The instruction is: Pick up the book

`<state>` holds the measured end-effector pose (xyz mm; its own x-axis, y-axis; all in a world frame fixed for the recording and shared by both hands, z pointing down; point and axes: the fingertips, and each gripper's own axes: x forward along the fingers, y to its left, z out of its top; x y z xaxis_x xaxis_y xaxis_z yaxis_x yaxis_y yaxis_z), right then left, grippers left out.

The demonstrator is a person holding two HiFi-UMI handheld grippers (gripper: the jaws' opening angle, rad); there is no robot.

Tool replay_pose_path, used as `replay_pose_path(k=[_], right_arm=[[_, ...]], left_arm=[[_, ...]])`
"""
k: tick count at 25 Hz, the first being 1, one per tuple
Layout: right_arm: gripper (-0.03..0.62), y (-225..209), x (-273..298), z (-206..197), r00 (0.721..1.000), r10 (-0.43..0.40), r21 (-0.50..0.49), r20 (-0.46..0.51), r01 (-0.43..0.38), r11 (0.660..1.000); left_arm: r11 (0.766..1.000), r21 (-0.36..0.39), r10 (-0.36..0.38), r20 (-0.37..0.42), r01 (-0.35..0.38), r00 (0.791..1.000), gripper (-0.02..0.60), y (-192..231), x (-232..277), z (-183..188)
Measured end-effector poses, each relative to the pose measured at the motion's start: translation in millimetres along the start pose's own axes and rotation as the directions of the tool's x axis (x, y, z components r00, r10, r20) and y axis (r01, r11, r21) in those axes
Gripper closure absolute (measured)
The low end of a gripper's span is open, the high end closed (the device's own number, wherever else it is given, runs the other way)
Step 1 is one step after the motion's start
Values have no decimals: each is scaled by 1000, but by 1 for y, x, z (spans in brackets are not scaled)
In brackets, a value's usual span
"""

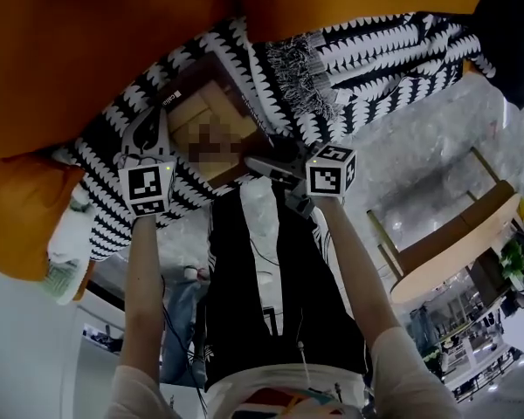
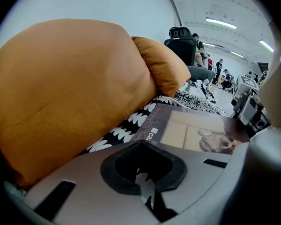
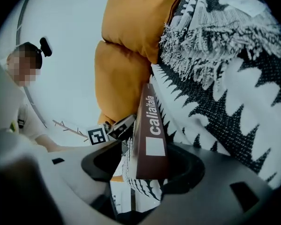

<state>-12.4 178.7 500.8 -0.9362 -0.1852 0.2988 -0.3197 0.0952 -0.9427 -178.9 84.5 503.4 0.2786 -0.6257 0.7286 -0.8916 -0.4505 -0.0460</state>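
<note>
A brown-covered book (image 1: pixel 201 103) lies cover-up on a black-and-white patterned blanket (image 1: pixel 375 51) over an orange sofa. My left gripper (image 1: pixel 148 136) sits at the book's left corner. In the left gripper view the book (image 2: pixel 187 130) runs into the notch of the left gripper (image 2: pixel 143 146), whose jaws are pressed close together. My right gripper (image 1: pixel 266 166) is at the book's near right corner. The right gripper view shows the book's spine (image 3: pixel 150 125) edge-on, clamped in the right gripper (image 3: pixel 145 172). The left gripper (image 3: pixel 119 128) shows at the book's far end.
Big orange cushions (image 1: pixel 87 42) stand just behind the book, and one cushion (image 2: pixel 65 88) is close on the left. The blanket's fringe (image 1: pixel 288 64) lies to the right. A wooden table (image 1: pixel 454 243) stands on the marble floor at right. People sit far off (image 2: pixel 201 55).
</note>
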Motion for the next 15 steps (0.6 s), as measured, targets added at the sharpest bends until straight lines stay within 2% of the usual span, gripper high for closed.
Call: replay_pose_path(k=[6, 8, 9, 12, 15], right_arm=[[313, 18, 26, -1, 998, 56, 12, -34, -55, 998], [336, 17, 29, -8, 998, 31, -10, -61, -32, 999], [393, 16, 29, -11, 998, 13, -28, -67, -15, 1000], [402, 16, 24, -9, 1000, -15, -20, -12, 15, 1000], [413, 25, 14, -1, 999, -24, -9, 45, 24, 1000]], left_arm=[[998, -49, 32, 13, -31, 999, 577, 3, 4, 3], [1000, -20, 11, 28, -10, 1000, 577, -7, 9, 12], [1000, 7, -7, 40, 7, 999, 577, -15, 12, 18], [996, 79, -36, 59, 31, 998, 577, -36, 21, 38], [996, 79, -37, 76, 31, 996, 575, -40, 18, 51]])
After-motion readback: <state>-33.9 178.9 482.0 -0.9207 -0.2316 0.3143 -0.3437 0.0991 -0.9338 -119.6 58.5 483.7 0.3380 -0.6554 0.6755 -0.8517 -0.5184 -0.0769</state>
